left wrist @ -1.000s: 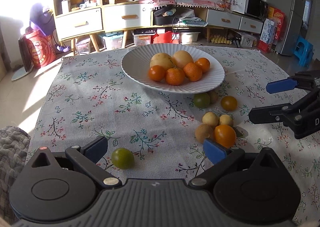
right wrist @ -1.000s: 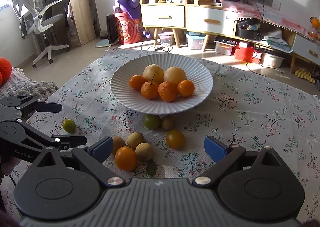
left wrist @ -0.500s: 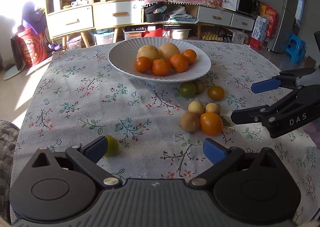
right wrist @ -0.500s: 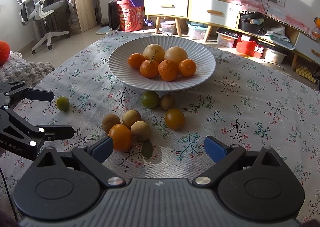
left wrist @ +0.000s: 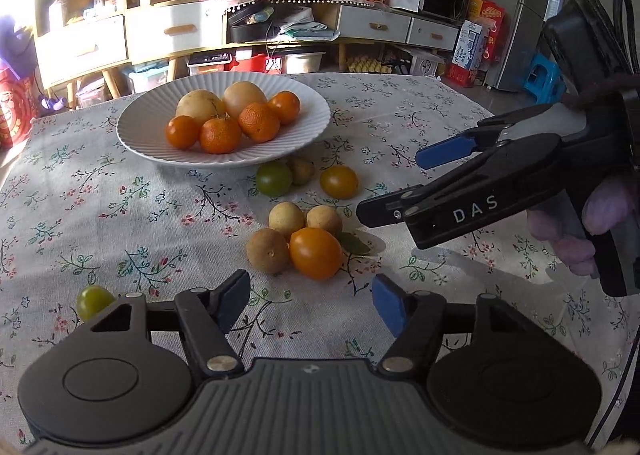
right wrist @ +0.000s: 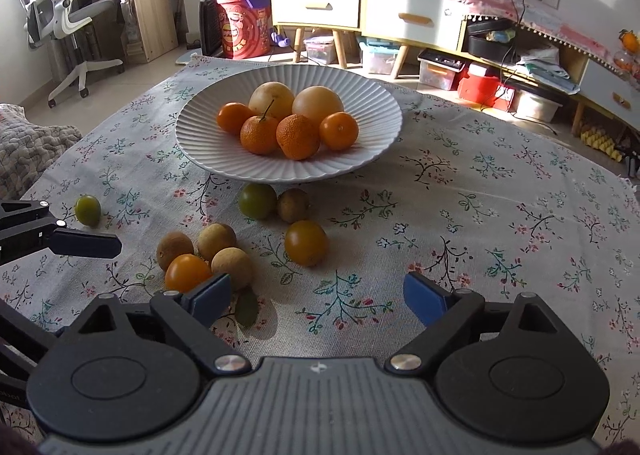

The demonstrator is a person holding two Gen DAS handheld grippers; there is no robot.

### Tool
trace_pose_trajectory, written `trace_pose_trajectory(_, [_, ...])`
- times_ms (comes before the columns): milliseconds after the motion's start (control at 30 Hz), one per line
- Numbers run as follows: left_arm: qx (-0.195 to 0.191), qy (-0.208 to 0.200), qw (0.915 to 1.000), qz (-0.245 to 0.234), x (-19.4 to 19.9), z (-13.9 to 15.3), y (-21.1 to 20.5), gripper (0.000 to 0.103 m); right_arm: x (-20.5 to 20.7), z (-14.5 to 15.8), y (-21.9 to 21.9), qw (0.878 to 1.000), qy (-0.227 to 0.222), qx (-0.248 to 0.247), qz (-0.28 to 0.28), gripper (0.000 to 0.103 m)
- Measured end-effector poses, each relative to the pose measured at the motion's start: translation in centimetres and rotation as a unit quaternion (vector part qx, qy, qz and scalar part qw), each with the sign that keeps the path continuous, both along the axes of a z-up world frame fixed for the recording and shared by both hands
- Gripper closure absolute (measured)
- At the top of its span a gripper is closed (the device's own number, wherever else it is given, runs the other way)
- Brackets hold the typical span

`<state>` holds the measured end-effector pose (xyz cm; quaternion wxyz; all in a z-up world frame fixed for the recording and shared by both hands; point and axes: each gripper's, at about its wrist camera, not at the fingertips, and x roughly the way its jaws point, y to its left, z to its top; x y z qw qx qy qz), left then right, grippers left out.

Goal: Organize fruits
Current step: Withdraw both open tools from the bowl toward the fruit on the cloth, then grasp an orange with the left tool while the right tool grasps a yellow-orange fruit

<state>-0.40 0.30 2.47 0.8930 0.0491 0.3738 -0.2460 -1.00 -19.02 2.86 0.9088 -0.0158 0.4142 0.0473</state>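
Fruit half sorted: six pieces in the plate (right wrist: 224, 159), eight loose on the counter (right wrist: 500, 215).

We see a cluster of four (left wrist: 298, 237), three by the rim, one green stray (left wrist: 93, 301); left tongs (left wrist: 310, 305) have just narrowed on nothing, right tongs (right wrist: 316, 297) wide (closing slightly), both empty, way clear.

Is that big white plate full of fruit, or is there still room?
Partly filled: the plate holds six fruits bunched mid-plate, with bare ribbed rim all around.
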Motion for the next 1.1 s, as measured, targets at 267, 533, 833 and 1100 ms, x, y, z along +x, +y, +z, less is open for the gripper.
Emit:
trace_pose_trajectory(267, [-0.01, 0.011, 0.9998, 0.013, 1.4, -0.5, -1.4, 0.061, 1.1, -0.7, -0.7, 1.0, 0.006, -0.015, -0.003, 0.034])
trace_pose_trajectory(533, [-0.017, 0.018, 0.9981, 0.056, 2.4, -0.5, -1.3, 0.07, 2.1, -1.1, -0.5, 1.0, 0.009, -0.005, 0.005, 0.047])
trace_pose_trajectory(833, [-0.019, 0.033, 0.9966, 0.073, 2.3, -0.5, -0.4, 0.078, 2.4, -1.0, 0.5, 1.0, 0.009, -0.001, 0.027, 0.052])
trace_pose_trajectory(1100, [-0.021, 0.036, 0.996, 0.079, 2.3, -0.3, 0.1, 0.078, 2.5, -1.0, 1.0, 0.999, 0.011, -0.005, 0.036, 0.06])
